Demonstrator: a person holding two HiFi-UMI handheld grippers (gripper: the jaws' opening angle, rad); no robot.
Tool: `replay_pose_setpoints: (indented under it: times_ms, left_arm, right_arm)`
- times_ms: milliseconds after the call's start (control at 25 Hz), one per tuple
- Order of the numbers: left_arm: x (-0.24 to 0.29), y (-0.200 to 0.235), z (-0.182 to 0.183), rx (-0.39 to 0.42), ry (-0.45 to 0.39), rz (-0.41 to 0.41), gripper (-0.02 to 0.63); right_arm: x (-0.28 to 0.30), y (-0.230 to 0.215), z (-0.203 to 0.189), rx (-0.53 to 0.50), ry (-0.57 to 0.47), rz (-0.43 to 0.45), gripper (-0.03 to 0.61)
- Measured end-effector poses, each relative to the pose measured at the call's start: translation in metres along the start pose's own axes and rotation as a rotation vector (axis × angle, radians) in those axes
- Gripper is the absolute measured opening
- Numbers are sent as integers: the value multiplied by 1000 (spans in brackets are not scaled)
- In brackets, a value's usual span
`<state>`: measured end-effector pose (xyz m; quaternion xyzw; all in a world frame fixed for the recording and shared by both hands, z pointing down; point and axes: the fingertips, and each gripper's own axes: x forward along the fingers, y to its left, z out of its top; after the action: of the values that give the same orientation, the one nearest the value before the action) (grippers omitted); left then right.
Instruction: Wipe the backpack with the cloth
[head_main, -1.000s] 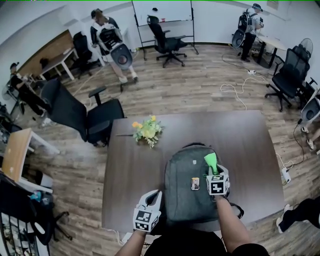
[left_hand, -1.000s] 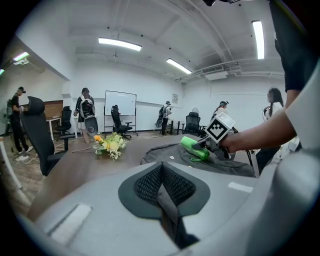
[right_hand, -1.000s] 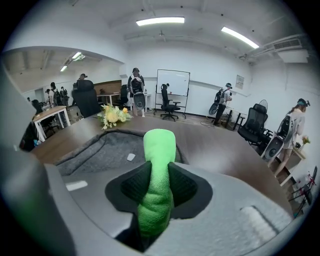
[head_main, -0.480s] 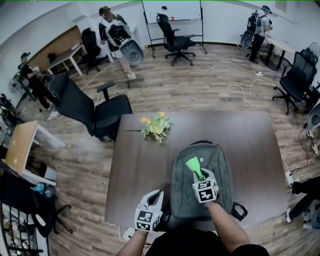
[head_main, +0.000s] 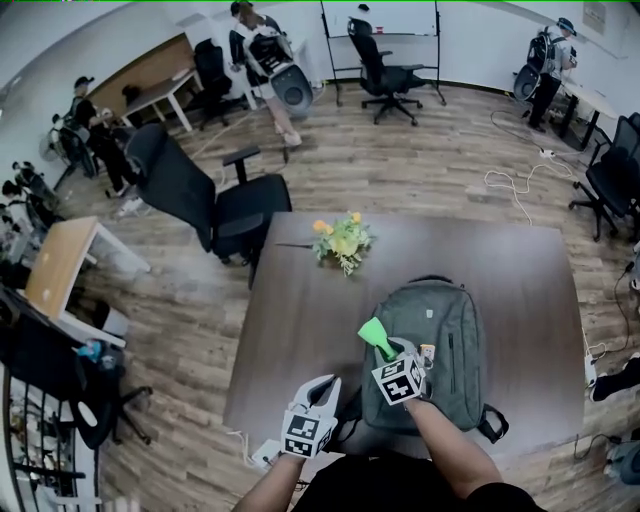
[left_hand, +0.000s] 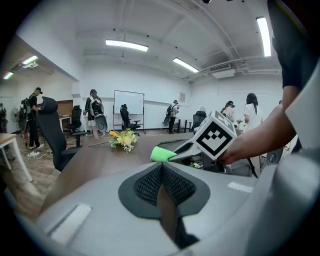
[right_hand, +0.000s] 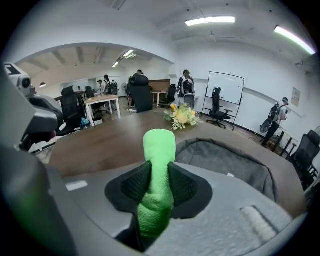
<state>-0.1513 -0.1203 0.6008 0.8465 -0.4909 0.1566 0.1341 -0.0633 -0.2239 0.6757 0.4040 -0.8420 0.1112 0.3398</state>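
Note:
A grey backpack (head_main: 435, 345) lies flat on the dark brown table (head_main: 300, 320), toward its near right part; it also shows in the right gripper view as grey fabric (right_hand: 225, 162). My right gripper (head_main: 385, 348) is shut on a folded green cloth (head_main: 374, 334) (right_hand: 158, 172), held over the backpack's left edge. The cloth's tip (left_hand: 161, 154) shows in the left gripper view too. My left gripper (head_main: 322, 388) hangs near the table's front edge, left of the backpack, jaws pressed together with nothing between them (left_hand: 161, 187).
A bunch of yellow flowers (head_main: 342, 238) lies at the table's far side. A black office chair (head_main: 215, 205) stands at the table's far left corner. Several people and more chairs are farther off across the wooden floor. Cables (head_main: 515, 185) lie on the floor at right.
My right gripper with the green cloth has moved left across the backpack, from its right part to its left edge. The left gripper has stayed near the front edge.

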Motion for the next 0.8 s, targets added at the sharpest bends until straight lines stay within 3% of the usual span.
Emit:
replay_pose_setpoints:
  times_ms: [240,800]
  left_arm:
    - [-9,11,-11,-15,15,20,18]
    - [-3,10,-14,-2,34,-8,18]
  right_arm:
    - [17,5,-14,-42,71,-24,106]
    - [-2,-67,-53,68,186,-185,106]
